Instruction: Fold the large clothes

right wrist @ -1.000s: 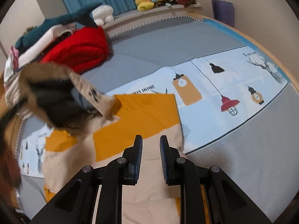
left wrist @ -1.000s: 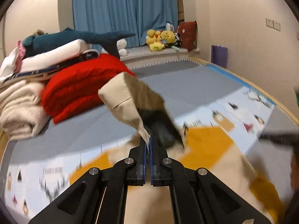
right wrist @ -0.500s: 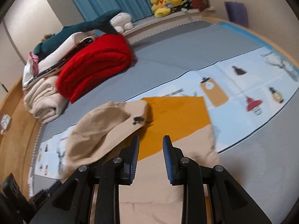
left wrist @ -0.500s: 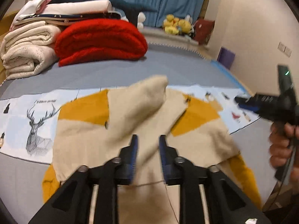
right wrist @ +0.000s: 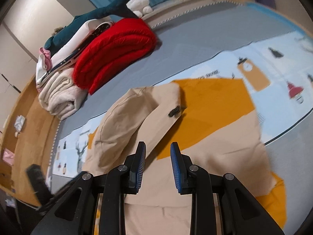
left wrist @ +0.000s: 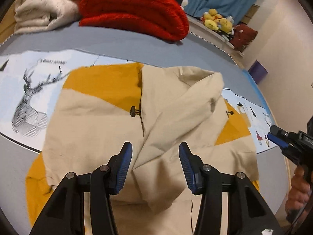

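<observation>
Jacket (left wrist: 160, 121) lying on bed just ahead of left tool (left wrist: 155, 164), sleeve folded across body. Both tools spread, gripping nothing. Risk: loose sleeve sliding off, unfolding when next fold is lifting it.

Matt beige-and-mustard woven cloth coat (left wrist: 172, 117) with dark toggle (left wrist: 133, 111), smooth printed cotton bedsheet (left wrist: 25, 90), fuzzy red knit blanket (left wrist: 135, 7), nubbly cream fleece blanket (left wrist: 45, 9), matt black plastic left tool (left wrist: 154, 156) with ribbed blue pads (left wrist: 125, 164), steel screws.
</observation>
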### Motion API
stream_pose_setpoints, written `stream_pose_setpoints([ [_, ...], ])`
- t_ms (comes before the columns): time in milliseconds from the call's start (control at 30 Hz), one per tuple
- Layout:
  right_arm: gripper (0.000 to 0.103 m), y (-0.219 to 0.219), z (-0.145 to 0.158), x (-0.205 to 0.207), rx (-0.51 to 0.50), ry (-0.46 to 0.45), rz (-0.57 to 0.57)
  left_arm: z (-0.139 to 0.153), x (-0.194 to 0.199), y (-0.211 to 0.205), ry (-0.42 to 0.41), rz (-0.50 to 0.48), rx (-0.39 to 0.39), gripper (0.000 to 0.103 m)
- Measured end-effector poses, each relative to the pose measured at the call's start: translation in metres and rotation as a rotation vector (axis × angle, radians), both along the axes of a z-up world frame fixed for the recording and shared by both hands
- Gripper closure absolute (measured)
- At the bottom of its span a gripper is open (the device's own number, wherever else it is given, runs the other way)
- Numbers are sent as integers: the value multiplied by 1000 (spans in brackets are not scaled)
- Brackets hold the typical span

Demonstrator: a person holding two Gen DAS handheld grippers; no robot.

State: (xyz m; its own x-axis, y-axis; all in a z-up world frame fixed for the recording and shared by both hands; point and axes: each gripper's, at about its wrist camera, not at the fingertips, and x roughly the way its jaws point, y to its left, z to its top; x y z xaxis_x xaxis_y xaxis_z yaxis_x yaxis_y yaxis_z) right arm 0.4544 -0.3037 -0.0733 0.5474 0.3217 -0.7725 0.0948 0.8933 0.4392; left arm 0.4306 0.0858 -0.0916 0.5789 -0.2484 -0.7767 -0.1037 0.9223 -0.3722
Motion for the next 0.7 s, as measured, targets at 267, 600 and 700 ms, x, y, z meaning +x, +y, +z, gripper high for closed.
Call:
stream_pose_setpoints([
  [267,69,8,-6,9,41,-6,50,-3,8,-22,-8,-15,40,65],
  [600,65,5,-11,13,170,1,93,53,-17,-83,-169,-342,-131,102],
  [700,57,2,-19,14,249,28,89,35,-24,-121,-90,-472,-96,102],
])
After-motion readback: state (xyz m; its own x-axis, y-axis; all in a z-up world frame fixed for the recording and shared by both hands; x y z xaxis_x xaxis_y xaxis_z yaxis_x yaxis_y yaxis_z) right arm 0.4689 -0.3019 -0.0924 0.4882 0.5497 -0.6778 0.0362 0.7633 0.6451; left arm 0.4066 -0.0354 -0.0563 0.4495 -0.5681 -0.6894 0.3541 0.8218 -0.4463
